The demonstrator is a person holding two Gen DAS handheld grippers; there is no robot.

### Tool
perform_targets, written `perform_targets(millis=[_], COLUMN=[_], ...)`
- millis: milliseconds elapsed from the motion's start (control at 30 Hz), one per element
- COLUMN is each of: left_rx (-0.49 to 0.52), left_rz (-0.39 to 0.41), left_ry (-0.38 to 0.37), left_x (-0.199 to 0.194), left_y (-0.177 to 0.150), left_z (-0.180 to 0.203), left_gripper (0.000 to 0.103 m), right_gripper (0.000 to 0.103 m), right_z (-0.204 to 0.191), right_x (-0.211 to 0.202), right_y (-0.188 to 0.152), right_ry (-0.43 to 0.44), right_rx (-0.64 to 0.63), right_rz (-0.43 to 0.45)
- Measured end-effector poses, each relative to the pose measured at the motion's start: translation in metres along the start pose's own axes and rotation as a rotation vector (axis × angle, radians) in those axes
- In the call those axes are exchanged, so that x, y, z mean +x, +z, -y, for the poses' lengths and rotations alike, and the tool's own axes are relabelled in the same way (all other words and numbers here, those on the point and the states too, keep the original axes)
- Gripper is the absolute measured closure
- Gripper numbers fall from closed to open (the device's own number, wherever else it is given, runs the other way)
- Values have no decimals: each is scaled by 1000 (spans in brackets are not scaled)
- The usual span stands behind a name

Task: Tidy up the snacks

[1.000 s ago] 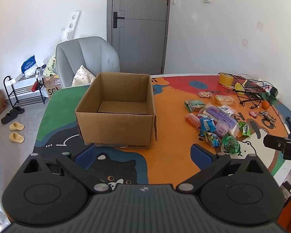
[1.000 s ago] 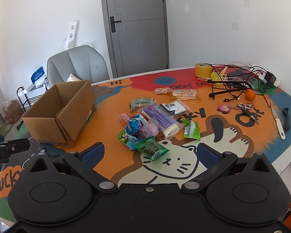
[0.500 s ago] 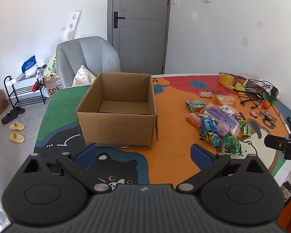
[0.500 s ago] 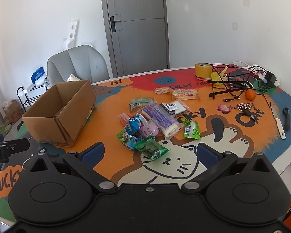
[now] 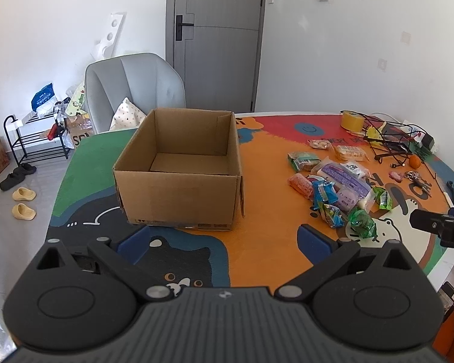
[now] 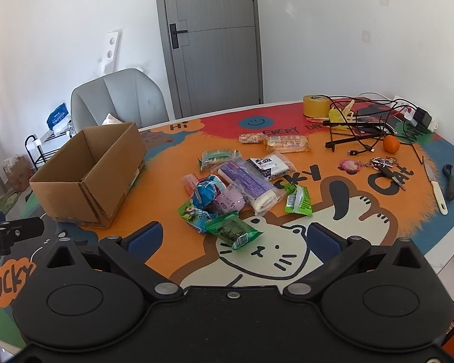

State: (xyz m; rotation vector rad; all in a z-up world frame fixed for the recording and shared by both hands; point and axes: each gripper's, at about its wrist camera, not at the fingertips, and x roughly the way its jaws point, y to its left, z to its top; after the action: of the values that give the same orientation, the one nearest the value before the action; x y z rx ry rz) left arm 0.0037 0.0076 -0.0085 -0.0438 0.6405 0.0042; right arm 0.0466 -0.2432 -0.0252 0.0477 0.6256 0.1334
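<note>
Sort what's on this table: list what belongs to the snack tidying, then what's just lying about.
For the job: cardboard box, empty; snack packets piled mid-table; two wrapped bars behind them.

Lying about: tape roll, orange, keys, knife, tangled cables.

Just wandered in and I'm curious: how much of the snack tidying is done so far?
Nothing looks done yet: the box is empty as far as its inside shows. Nothing is in hand either; the left gripper and right gripper are both open and hold nothing. All the work is left: the snacks lie in a loose pile on the table beside the box.
</note>
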Motion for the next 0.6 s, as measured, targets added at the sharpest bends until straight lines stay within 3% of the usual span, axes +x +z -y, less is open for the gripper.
perform_targets(millis=[600], left_rx=[-9], left_rz=[7], left_ry=[-78], left_x=[47], left_y=[-3], left_z=[41], left_gripper=[1], right_gripper=[0], right_z=[32], right_x=[46], right_y=[-19], right_ry=[9], right_rx=[46], right_rz=[-29])
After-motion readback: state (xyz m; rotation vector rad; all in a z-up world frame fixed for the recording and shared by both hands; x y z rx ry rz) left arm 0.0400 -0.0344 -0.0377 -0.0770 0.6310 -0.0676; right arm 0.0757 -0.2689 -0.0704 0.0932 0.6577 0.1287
